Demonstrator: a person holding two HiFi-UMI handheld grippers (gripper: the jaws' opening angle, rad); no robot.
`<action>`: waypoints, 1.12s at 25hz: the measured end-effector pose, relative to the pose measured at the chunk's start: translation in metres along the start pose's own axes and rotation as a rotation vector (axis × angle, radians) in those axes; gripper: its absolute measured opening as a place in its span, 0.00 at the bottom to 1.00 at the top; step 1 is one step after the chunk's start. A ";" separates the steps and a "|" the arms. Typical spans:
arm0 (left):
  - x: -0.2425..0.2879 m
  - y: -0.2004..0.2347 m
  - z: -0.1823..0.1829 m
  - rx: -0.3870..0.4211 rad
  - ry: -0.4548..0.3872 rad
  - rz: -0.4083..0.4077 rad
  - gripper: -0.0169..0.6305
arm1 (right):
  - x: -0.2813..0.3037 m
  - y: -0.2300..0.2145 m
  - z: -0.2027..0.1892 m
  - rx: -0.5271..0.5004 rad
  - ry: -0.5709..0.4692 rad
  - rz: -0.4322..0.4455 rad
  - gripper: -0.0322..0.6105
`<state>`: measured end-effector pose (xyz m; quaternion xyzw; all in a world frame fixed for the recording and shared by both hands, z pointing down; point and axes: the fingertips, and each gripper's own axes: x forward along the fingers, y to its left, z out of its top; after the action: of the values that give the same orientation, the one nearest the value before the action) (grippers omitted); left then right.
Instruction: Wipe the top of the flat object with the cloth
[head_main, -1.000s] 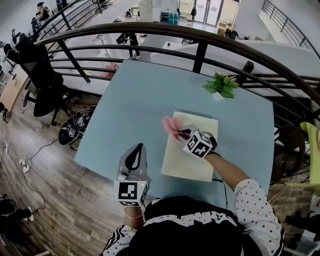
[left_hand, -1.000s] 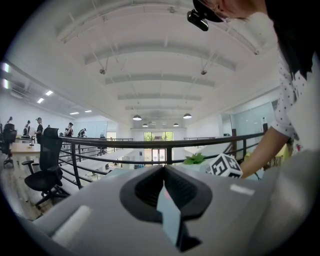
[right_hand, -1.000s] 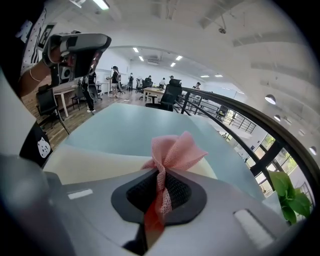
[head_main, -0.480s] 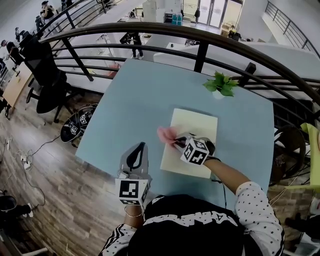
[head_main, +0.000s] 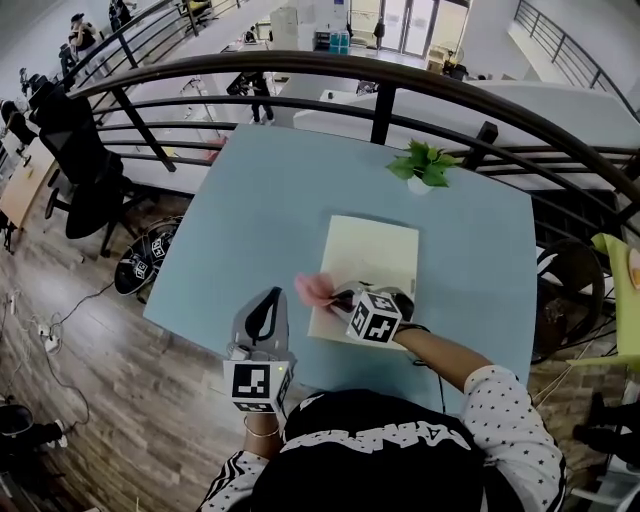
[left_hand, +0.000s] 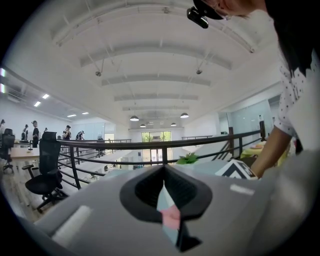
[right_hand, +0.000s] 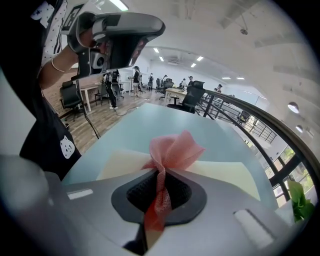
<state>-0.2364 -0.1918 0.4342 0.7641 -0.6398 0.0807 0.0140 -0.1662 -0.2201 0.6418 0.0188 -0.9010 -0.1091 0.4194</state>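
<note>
Pink cloth bunched up, at the cream flat board — left edge.

Two hand-held grippers, one cloth, one flat board, one plant.

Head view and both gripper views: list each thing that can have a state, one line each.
right gripper: shut on the pink cloth
left gripper: shut, holding nothing
pink cloth: bunched, at the board's left edge
cream board: lying flat on the table
potted plant: upright
</note>
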 end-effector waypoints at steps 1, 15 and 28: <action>0.000 -0.002 0.000 -0.001 -0.001 -0.002 0.03 | -0.001 0.005 0.000 0.001 -0.004 0.011 0.06; 0.001 -0.019 0.011 0.019 -0.003 0.004 0.03 | -0.012 0.047 0.007 0.018 -0.041 0.100 0.06; 0.011 -0.029 0.017 0.034 -0.014 -0.003 0.03 | -0.019 0.050 0.009 0.086 -0.125 0.196 0.08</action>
<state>-0.2045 -0.1994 0.4210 0.7659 -0.6372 0.0862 -0.0033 -0.1578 -0.1674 0.6321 -0.0583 -0.9269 -0.0300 0.3697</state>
